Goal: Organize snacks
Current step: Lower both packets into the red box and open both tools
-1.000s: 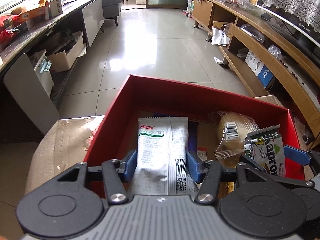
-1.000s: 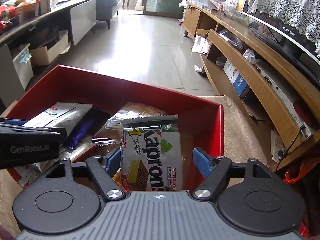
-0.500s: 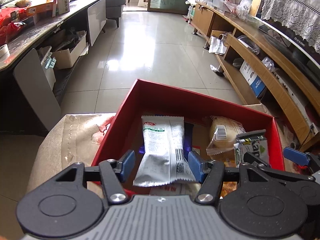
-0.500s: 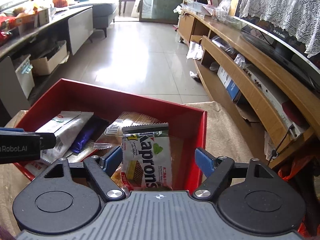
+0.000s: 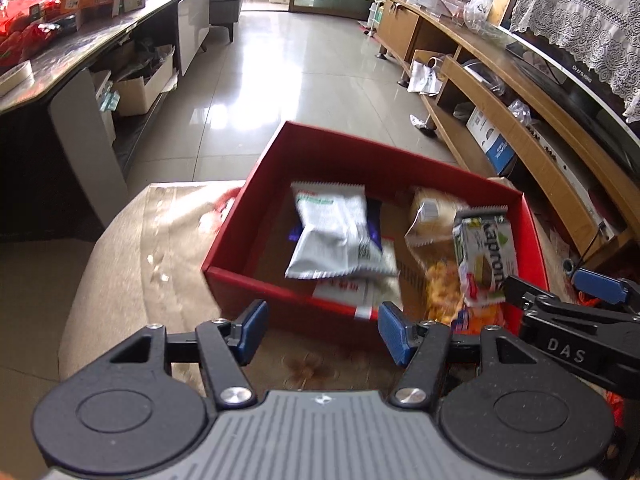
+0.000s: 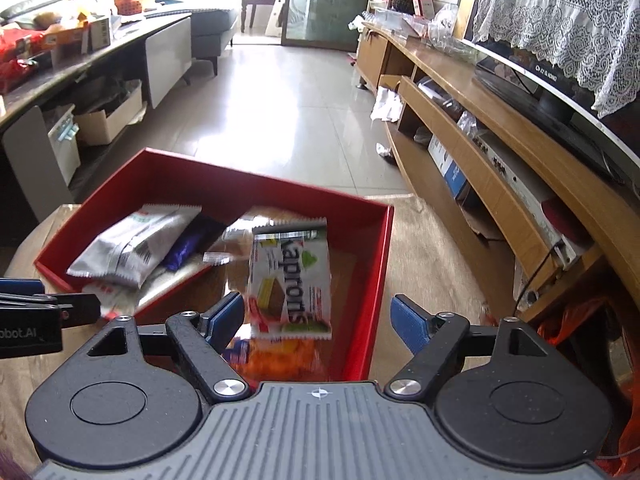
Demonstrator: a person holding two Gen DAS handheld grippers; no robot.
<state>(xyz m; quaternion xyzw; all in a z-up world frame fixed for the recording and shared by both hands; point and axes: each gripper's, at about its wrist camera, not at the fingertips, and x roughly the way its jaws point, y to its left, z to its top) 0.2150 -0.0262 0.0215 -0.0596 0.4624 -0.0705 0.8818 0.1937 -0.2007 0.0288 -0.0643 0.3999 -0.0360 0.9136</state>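
A red box (image 5: 240, 276) sits on a tan-covered table and holds several snacks. A silver-white packet (image 5: 332, 236) lies loose on a purple packet (image 5: 374, 222) in its left half. My left gripper (image 5: 322, 330) is open just outside the box's near wall, with nothing between its pads. In the right half, a white and green Kaprons wafer packet (image 6: 290, 280) rests tilted over an orange snack bag (image 6: 276, 356). My right gripper (image 6: 318, 320) is open above the near right corner, its pads clear of the wafer packet. A bread packet (image 5: 432, 208) lies at the back.
The tan table cover (image 5: 132, 280) stretches left of the box. A long wooden TV unit (image 6: 500, 152) runs along the right and a dark counter (image 5: 80, 52) along the left. Tiled floor (image 6: 280, 120) lies beyond the table's far edge.
The left gripper let go of the silver packet and the right let go of the wafer packet. Both packets dropped into the box. Both grippers drew back and up from it.
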